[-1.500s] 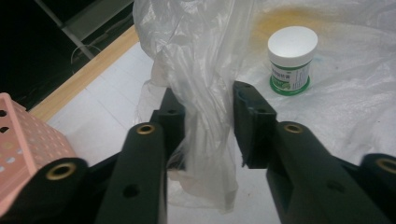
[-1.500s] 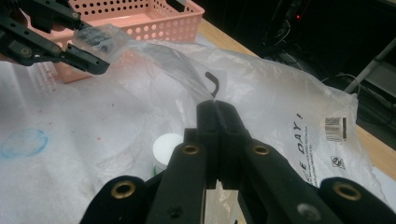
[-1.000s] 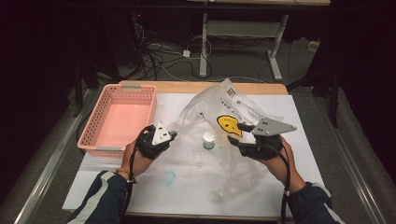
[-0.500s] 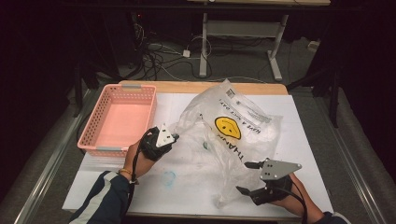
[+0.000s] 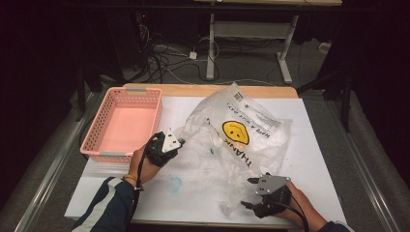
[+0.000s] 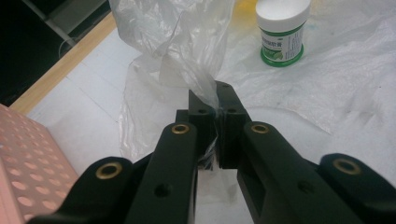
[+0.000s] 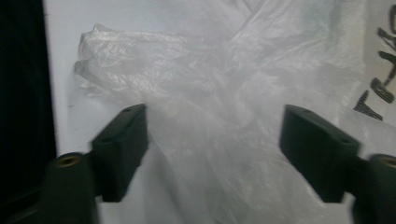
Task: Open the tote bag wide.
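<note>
- While the left gripper [image 6: 215, 109] pinches a fold of the plastic bag [image 5: 237, 140], the bag lies spread across the table [image 5: 314, 145].
- Right gripper [image 5: 247, 192] hovers at its near edge, jaws spread wide.

Left gripper [image 5: 180, 142] — on plastic bag [image 5: 237, 140] edge

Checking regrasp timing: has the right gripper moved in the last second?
Yes. The right gripper has dropped from the smiley print on the plastic bag toward the table's near edge, jaws open.
</note>
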The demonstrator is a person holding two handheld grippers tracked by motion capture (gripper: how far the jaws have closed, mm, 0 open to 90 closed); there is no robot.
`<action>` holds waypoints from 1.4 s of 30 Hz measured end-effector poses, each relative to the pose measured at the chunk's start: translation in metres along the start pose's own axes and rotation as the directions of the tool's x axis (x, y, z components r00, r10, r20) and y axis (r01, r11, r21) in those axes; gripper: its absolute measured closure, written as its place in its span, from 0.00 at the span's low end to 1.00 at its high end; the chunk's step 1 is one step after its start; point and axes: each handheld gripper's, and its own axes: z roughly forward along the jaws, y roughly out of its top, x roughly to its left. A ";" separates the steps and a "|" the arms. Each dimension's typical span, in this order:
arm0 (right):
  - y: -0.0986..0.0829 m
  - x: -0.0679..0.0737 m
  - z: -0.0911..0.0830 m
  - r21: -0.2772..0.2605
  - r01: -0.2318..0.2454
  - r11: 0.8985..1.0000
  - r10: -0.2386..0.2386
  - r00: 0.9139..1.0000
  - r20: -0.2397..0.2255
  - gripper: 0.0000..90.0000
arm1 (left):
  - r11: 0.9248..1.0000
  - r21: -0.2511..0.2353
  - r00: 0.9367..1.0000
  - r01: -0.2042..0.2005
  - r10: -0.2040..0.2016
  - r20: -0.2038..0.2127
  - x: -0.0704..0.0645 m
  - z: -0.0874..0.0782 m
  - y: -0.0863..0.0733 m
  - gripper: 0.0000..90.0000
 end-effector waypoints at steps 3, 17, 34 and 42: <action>-0.003 -0.005 0.008 0.039 0.000 0.999 -0.001 1.000 0.021 0.48 | 1.000 -0.001 1.000 -0.001 0.001 0.002 -0.001 0.001 0.000 0.95; 0.002 -0.007 0.012 0.063 -0.026 0.998 0.026 1.000 0.002 0.97 | 1.000 -0.004 1.000 -0.005 0.005 0.004 -0.002 0.003 -0.001 0.95; 0.003 -0.015 -0.004 -0.035 -0.050 0.998 0.053 0.995 0.088 0.99 | 1.000 -0.029 1.000 0.002 -0.001 0.026 -0.001 0.008 0.000 0.95; 0.003 -0.016 -0.007 -0.052 -0.057 0.997 0.062 0.993 0.099 0.99 | 1.000 -0.028 1.000 0.001 0.000 0.031 -0.002 0.007 0.000 0.95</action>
